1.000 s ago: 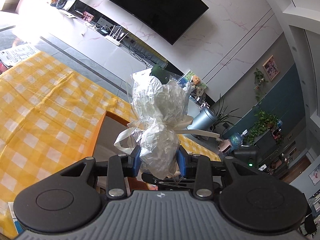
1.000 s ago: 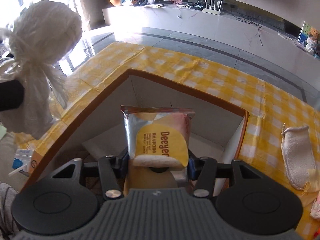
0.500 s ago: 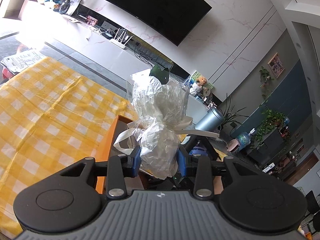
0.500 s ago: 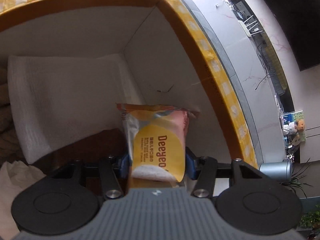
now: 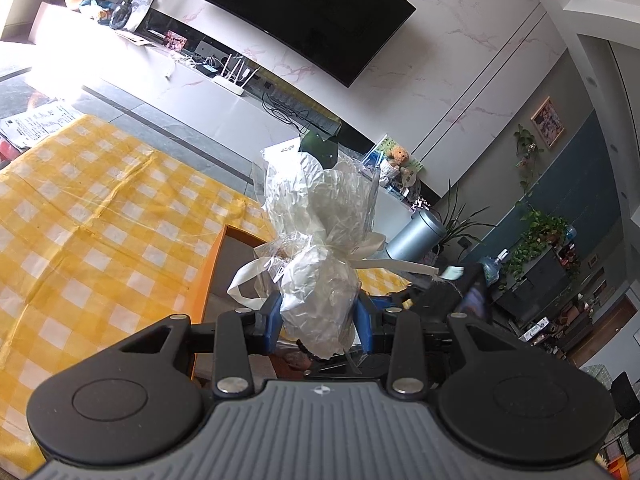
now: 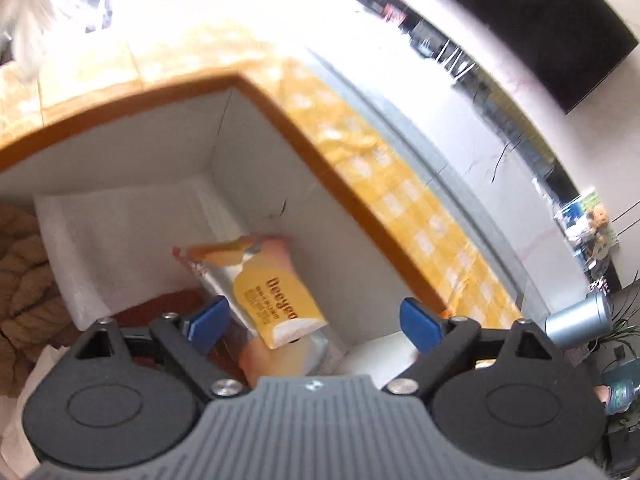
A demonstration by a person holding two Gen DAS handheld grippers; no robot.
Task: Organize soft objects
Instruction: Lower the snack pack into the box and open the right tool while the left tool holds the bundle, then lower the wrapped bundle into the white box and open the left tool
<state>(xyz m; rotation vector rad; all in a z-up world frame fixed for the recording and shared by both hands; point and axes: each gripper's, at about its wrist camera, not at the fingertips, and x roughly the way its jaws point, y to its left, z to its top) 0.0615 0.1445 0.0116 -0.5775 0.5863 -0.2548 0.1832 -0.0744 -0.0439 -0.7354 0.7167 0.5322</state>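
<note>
Left claw (image 5: 318, 316) pinching the crinkly wrapped bundle (image 5: 320, 240), right claw (image 6: 316, 320) now spread wide, snack packet (image 6: 264, 292) seemingly dropped loose inside the box (image 6: 344, 184), gripped 0.5 s ago.

Right wrist view motion-blurred throughout; top left corner blown out by glare. Lettering on snack packet (image 6: 276, 304) smeared, only brand word half legible; packet's lower end hidden behind right gripper (image 6: 316, 320) body. Brown knitted item (image 6: 20, 272) cut off by left edge. White wrapped bundle (image 5: 320, 256): contents obscured by crinkled wrap, bottom hidden behind left gripper (image 5: 318, 318). Box (image 5: 208, 276) interior mostly blocked in left wrist view. Shelf clutter (image 5: 560, 320) at far right too small to identify.
</note>
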